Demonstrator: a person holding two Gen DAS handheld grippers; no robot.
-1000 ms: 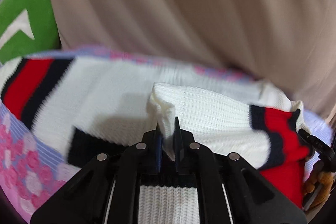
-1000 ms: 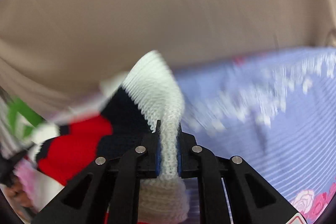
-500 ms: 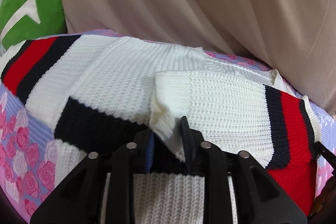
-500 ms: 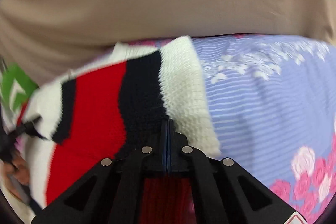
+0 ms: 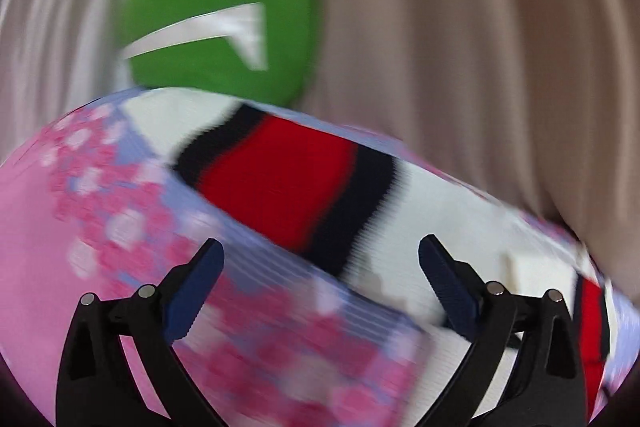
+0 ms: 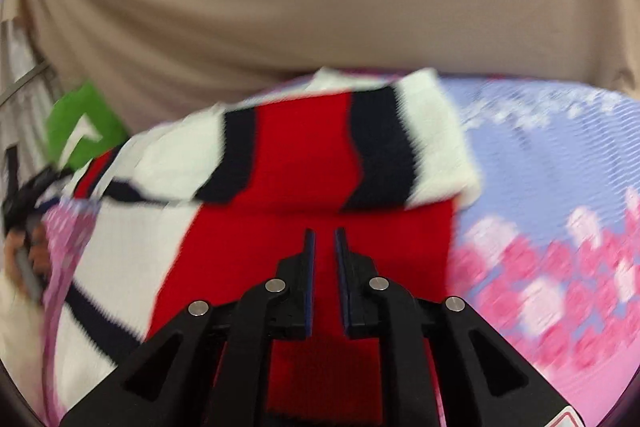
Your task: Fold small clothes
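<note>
1. We're mid-fold on the sweater (image 6: 304, 163), which lies spread on the floral sheet (image 6: 560, 155). One striped sleeve (image 6: 360, 147) already lies folded across the red body panel, so that side looks done.
2. Our left gripper (image 5: 320, 283) has its jaws opening and spread wide, nothing between them; it hangs over the sheet beside the other sleeve (image 5: 288, 183), which lies flat and, by our reckoning, not yet folded in.
3. Our right gripper (image 6: 322, 247) is opening too, only a narrow gap showing, with no cloth pinched; the red knit lies beneath it, not between the pads.
4. Left to do, we judge: bring that second sleeve in, then fold the body over.
5. Materials: the sweater is chunky ribbed knit, soft and floppy, in white with red bands edged in navy. The sheet is thin cloth, lilac stripes with pink roses. Behind it hangs a pleated beige curtain (image 5: 460, 47), and a green cushion (image 5: 224, 23) sits at the far edge.
</note>
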